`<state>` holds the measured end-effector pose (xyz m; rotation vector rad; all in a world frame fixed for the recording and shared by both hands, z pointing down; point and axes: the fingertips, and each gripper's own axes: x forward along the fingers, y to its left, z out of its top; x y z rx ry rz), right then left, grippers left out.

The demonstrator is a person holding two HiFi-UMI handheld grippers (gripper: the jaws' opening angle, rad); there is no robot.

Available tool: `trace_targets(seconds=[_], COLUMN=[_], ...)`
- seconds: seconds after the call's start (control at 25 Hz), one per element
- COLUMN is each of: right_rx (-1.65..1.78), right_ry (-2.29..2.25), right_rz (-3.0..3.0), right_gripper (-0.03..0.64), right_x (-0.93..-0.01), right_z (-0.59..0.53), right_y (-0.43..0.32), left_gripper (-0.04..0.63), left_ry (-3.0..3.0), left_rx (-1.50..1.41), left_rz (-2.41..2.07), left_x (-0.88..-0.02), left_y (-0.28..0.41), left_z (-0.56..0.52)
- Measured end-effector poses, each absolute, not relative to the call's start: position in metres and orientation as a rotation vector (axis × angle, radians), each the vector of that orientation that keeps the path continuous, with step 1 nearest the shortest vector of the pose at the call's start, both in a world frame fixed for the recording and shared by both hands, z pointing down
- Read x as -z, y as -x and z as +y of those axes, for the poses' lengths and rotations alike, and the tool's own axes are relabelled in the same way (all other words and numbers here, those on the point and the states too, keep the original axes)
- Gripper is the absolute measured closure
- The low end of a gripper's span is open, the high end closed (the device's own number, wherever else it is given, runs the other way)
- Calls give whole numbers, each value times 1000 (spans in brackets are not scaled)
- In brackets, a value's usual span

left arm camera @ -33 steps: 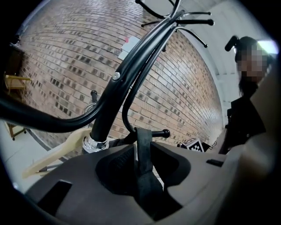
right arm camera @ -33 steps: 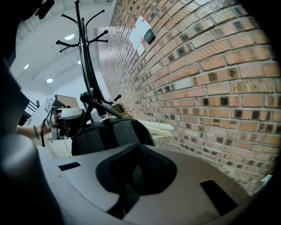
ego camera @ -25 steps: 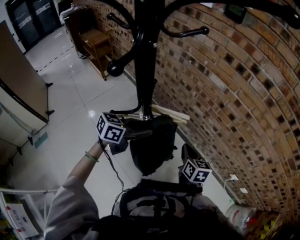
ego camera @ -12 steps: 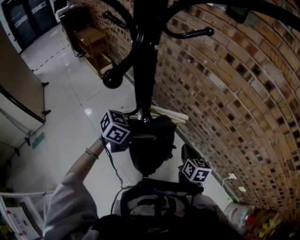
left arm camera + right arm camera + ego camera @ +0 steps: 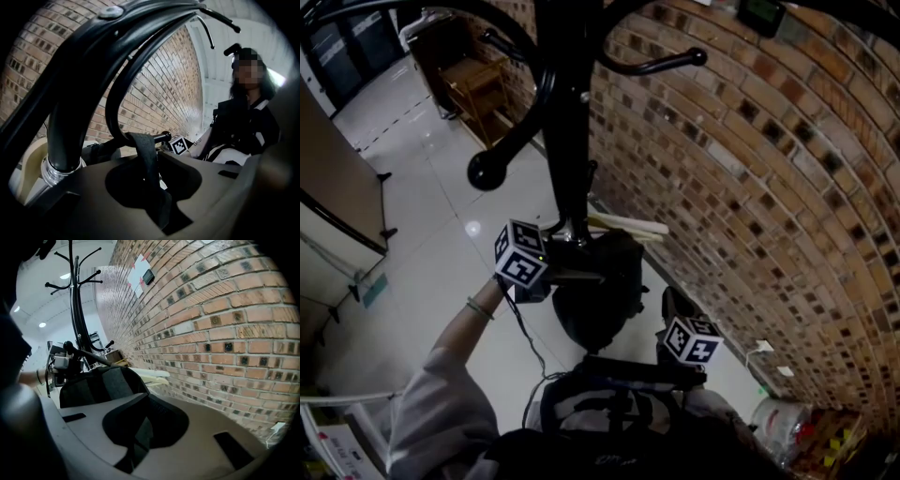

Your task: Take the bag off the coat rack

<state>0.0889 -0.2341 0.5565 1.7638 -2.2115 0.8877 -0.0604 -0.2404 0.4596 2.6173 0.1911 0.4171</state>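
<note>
Left gripper [image 5: 146, 161] first: its jaws have just been closing, and the strap [image 5: 143, 143] runs right down between them, pinched by the look of it. Smart spot to grab, because that strap is the only thing tying the bag [image 5: 598, 302] to the rack [image 5: 567, 122]. It loops over a low hook [image 5: 159, 138] with a knob on the end, so I reckon it needs lifting up and sliding out past that knob. The right gripper [image 5: 146, 397] sits lower, tips drawn together on nothing, pointing at the bag's side just ahead of it, likely waiting to steady the weight once it comes free. The bag itself hangs off that low hook, close by the pole and near the brick wall [image 5: 750, 187], bulging round at the bottom. It looks closed from here, so what's inside I can't say. Pale boards [image 5: 623, 225] lie along the wall's foot behind it.
</note>
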Motion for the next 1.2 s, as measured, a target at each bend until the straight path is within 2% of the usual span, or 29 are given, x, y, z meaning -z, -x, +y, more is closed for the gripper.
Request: trace_targets(seconds=[0.52,0.8,1.2], right_rx=[-850,-862,-921], right_ry=[-1695,-1728,-1807], right_rz=[-2306,-2295,-2269], right_gripper=[624,624,624], right_x=[-546,-547,-552], right_z=[-241,-239,-233], right_y=[-72,-74,-87], left_gripper=[549,552,555], left_ry=[-2507,-2443,-2472], left_rx=[-229,-246,-309], left_rz=[83,-12,170], left_x=[-442,-433,-383], left_y=[51,50,38], left_z=[-239,-227,-170])
